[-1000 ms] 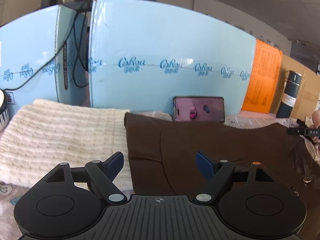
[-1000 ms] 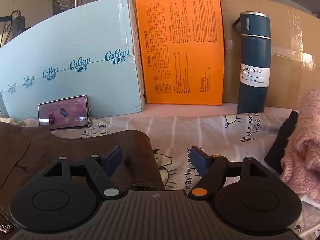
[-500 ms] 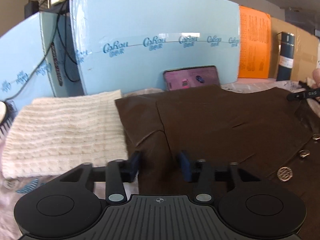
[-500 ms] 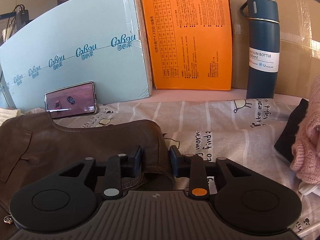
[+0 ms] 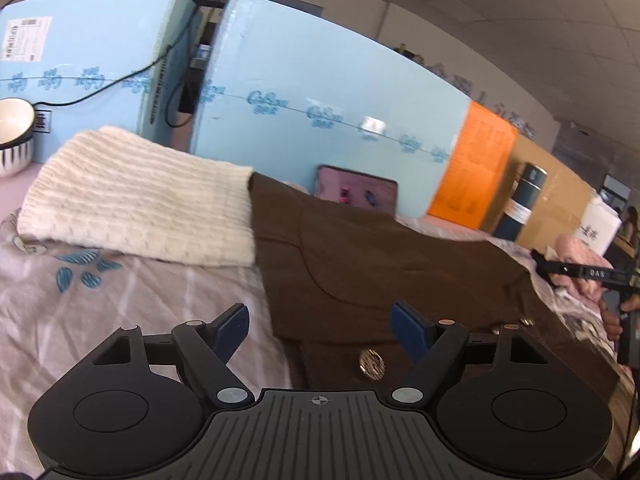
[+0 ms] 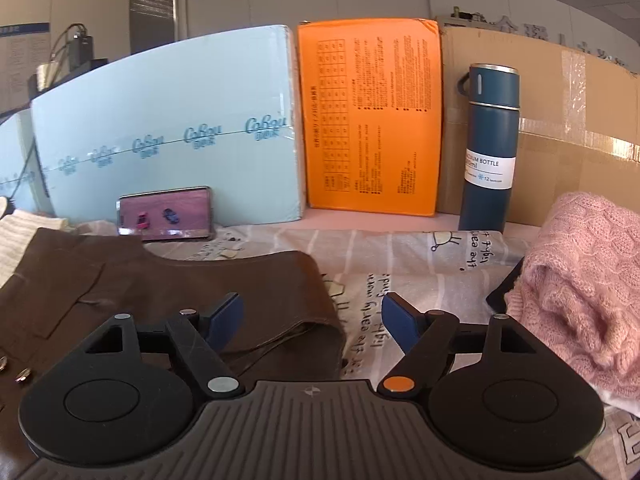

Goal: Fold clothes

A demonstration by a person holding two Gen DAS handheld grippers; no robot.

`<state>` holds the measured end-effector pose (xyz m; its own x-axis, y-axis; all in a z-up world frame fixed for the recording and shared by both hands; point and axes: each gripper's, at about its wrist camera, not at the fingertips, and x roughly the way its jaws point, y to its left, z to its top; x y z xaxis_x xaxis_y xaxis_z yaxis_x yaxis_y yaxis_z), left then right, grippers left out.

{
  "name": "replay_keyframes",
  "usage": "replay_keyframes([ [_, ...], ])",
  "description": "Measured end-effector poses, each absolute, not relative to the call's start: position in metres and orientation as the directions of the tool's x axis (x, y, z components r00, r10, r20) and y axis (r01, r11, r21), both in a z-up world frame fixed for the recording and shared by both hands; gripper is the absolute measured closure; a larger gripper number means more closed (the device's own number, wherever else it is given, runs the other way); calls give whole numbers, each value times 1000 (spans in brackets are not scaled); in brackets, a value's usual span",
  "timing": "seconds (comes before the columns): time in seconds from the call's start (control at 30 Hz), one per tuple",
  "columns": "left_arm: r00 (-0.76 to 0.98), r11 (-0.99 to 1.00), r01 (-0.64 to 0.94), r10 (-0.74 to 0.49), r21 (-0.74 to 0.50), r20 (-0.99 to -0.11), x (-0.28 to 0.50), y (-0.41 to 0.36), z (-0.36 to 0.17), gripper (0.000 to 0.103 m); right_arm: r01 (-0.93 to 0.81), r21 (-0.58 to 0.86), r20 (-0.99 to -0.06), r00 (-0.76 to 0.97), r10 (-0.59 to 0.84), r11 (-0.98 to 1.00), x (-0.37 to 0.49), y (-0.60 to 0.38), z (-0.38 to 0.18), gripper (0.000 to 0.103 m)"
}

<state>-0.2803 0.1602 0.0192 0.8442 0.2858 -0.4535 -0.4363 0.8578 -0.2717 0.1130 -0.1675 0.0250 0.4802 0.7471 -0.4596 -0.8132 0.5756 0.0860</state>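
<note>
A dark brown buttoned garment point(image 5: 380, 256) lies flat and folded on the printed sheet; it also shows in the right wrist view point(image 6: 168, 288). My left gripper point(image 5: 322, 326) is open and empty, above the garment's near left edge beside a metal button point(image 5: 371, 364). My right gripper point(image 6: 310, 322) is open and empty, above the garment's folded right corner. The other gripper's tip point(image 5: 576, 272) shows at the far right of the left wrist view.
A folded cream knit sweater point(image 5: 136, 204) lies left of the brown garment. A pink knit point(image 6: 584, 288) lies at the right. At the back stand blue foam boards point(image 6: 168, 148), an orange board point(image 6: 372, 120), a phone point(image 6: 166, 218), a blue bottle point(image 6: 490, 148) and a bowl point(image 5: 14, 136).
Both grippers closed on the brown garment's edge half a second ago; now both have opened and drawn back, leaving the garment lying flat. The left view has tilted.
</note>
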Motion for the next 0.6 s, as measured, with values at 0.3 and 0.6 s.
replay_keyframes([
  [0.3, 874, 960, -275, 231, -44, -428, -294, 102, 31, 11, -859, 56, -430, 439, 789, 508, 53, -227, 16, 16],
  [0.6, 906, 992, 10, 45, 127, -421, -320, 47, 40, 5, -949, -149, -434, 315, 844, 277, -12, -285, 12, 0],
])
